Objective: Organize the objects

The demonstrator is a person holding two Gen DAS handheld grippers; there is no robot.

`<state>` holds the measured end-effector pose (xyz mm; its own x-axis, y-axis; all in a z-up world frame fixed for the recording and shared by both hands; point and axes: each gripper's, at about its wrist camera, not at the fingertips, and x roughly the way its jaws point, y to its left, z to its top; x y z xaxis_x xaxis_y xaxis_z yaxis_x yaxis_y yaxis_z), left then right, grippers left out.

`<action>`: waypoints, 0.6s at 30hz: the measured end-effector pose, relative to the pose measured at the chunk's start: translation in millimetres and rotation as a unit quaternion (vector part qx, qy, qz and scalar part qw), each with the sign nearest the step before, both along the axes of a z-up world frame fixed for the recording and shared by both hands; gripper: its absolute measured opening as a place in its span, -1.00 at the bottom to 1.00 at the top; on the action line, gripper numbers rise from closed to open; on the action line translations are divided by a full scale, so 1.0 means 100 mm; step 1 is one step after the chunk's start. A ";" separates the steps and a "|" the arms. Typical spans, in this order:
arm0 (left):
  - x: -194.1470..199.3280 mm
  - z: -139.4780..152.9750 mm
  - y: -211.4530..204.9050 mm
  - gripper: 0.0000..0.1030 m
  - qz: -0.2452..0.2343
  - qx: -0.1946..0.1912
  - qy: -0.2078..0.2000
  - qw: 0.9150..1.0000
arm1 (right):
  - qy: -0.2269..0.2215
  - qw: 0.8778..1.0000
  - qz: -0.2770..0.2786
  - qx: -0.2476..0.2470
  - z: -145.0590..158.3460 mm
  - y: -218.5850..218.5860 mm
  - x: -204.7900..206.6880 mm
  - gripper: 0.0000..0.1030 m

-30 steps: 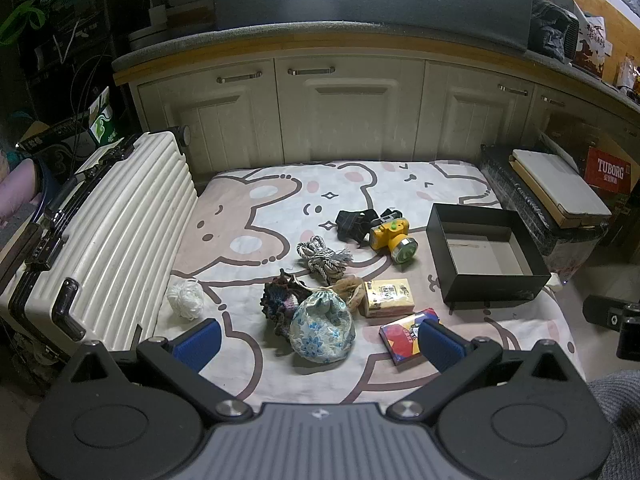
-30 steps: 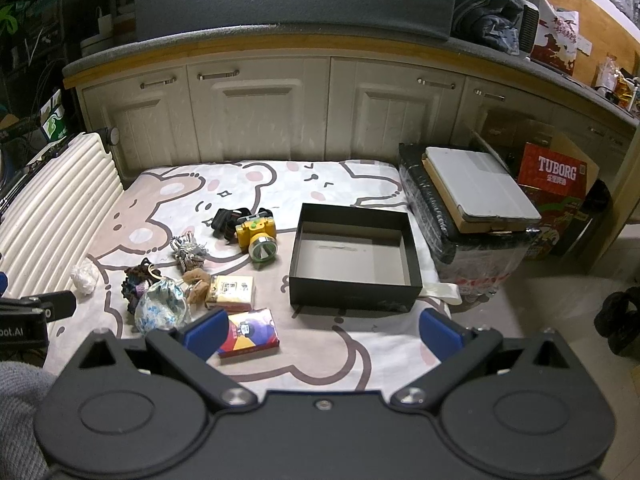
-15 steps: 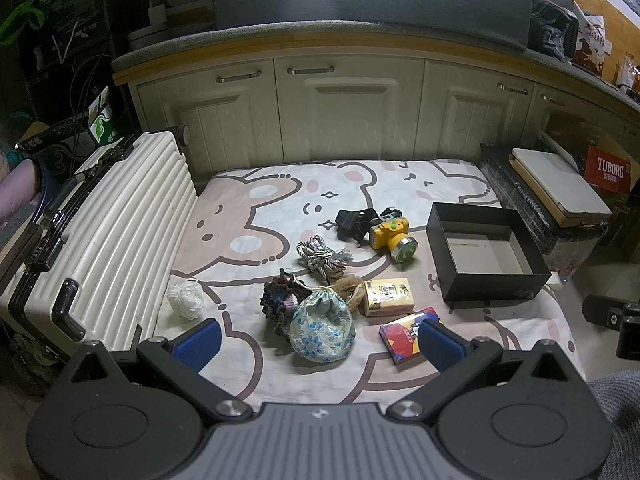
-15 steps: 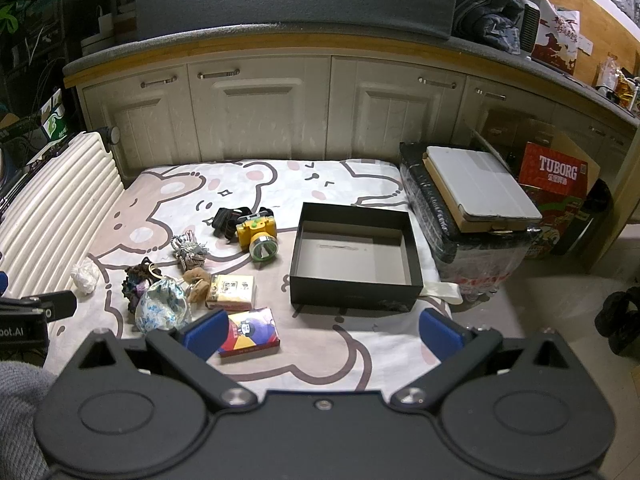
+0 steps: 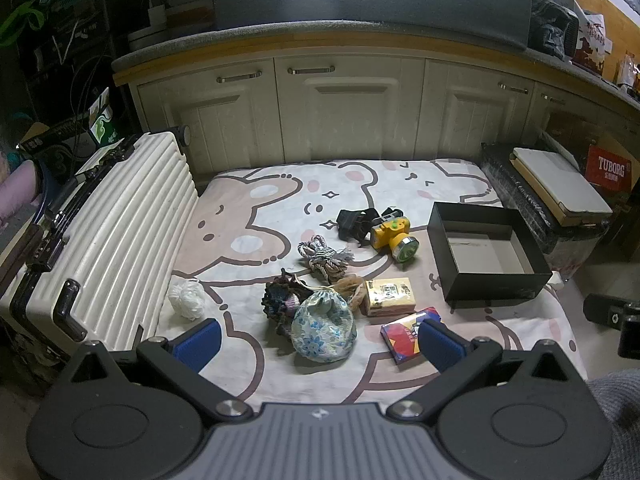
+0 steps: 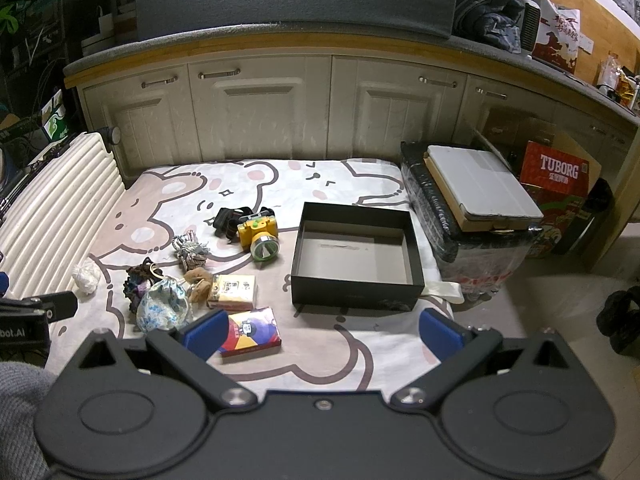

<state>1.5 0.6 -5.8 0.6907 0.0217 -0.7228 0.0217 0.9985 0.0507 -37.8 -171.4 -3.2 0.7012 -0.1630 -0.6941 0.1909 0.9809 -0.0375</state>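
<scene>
Showing the whole suitcase (image 5: pixel 100 232), left view (right clips it).

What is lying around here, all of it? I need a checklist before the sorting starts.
black box: 1, black, open and empty, right side of the blanket
headlamp: 1, yellow with black strap, left of the box
rope bundle: 1, grey-white, mid blanket
gold carton: 1, gold-cream, in front of the headlamp
colourful pack: 1, red, yellow and purple, nearest the right claw
floral pouch: 1, blue-white, front centre
dark knitted item: 1, dark purple, touching the pouch
white ball: 1, white, by the suitcase
suitcase: 1, cream ribbed, left of the blanket
blanket: 1, bear print
Tuborg carton: 1, red, far right
left claw: 1, blue pads, open
right claw: 1, blue pads, open
</scene>
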 end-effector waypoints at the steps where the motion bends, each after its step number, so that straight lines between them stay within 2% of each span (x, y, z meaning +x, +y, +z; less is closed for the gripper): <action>1: 0.00 -0.01 0.00 1.00 0.000 0.000 0.000 1.000 | 0.000 1.000 0.000 0.000 0.00 0.00 0.00 0.99; 18: 0.00 -0.02 0.01 1.00 -0.002 0.001 0.000 1.000 | 0.001 1.000 0.000 0.001 0.01 -0.01 0.01 0.99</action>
<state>1.6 1.5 -7.6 0.6907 0.0204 -0.7228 0.0254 0.9983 0.0524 -37.3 -172.1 -1.9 0.6996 -0.1621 -0.6959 0.1911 0.9809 -0.0363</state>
